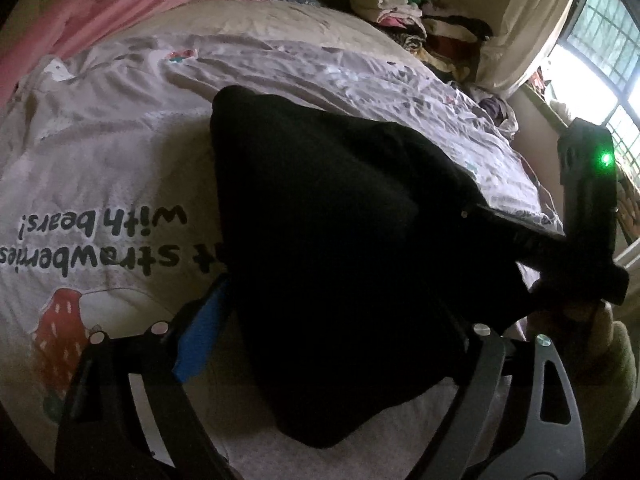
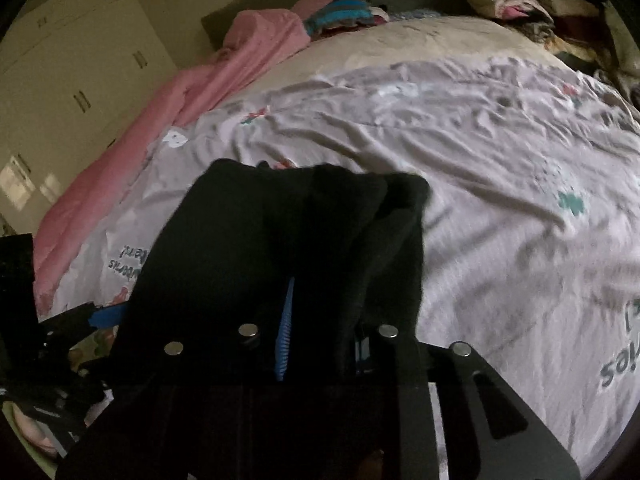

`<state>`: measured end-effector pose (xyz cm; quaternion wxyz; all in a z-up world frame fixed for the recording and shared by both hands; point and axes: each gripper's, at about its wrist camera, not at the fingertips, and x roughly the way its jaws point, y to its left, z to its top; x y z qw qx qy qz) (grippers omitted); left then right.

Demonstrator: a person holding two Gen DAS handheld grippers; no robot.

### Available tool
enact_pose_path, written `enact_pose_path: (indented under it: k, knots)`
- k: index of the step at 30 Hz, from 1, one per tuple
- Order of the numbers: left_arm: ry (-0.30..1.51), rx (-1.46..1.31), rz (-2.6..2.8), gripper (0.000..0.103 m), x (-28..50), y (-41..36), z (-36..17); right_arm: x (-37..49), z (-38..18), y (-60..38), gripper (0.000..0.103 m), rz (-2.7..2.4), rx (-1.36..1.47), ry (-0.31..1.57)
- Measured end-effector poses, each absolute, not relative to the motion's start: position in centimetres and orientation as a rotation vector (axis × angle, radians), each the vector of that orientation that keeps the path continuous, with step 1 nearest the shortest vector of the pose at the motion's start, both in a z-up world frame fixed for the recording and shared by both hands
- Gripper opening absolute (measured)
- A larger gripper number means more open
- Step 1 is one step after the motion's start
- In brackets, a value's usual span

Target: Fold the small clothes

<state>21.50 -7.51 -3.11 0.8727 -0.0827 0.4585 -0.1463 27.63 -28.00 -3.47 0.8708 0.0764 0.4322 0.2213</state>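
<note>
Our right tongs [image 2: 320, 332] grasp the black garment [image 2: 280, 232]; our left tongs [image 1: 332, 340], at nine o'clock, stand released around it on the bedsheet [image 1: 120, 128].

The bed [image 1: 120, 152] is covered by a printed sheet [image 2: 480, 184], with a pink blanket [image 1: 100, 12] at ten o'clock and folded clothes [image 1: 404, 12] at one.

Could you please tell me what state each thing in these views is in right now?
Black garment: lifted and bunched, draped over the right gripper.
Right gripper: closed on the black garment.
Left gripper: open, garment between its fingers, not pinched.
Bedsheet: spread out, wrinkled.
Pink blanket: heaped along the bed's edge.
Clothes pile: stacked, partly folded.
</note>
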Motion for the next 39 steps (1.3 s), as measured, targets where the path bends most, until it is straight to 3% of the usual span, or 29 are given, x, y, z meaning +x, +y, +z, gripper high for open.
enact_pose_path:
  k: [9,19,28,39]
  knots:
    - [0.968,-0.19,-0.312,0.082,20.9,-7.5,-3.1,25.9,-3.2,-28.1,0.048,0.336,0.088,0.899]
    - [0.964,-0.183,-0.309,0.082,19.7,-7.6,-2.7,23.8,-2.4,-29.2,0.056,0.295,0.083,0.893]
    - [0.953,-0.182,-0.308,0.082,18.6,-7.2,-2.0,21.0,-1.4,-31.9,0.057,0.229,0.09,0.864]
    - [0.936,-0.184,-0.297,0.082,17.6,-6.8,-1.1,17.4,1.4,-32.3,0.076,0.222,0.077,0.775]
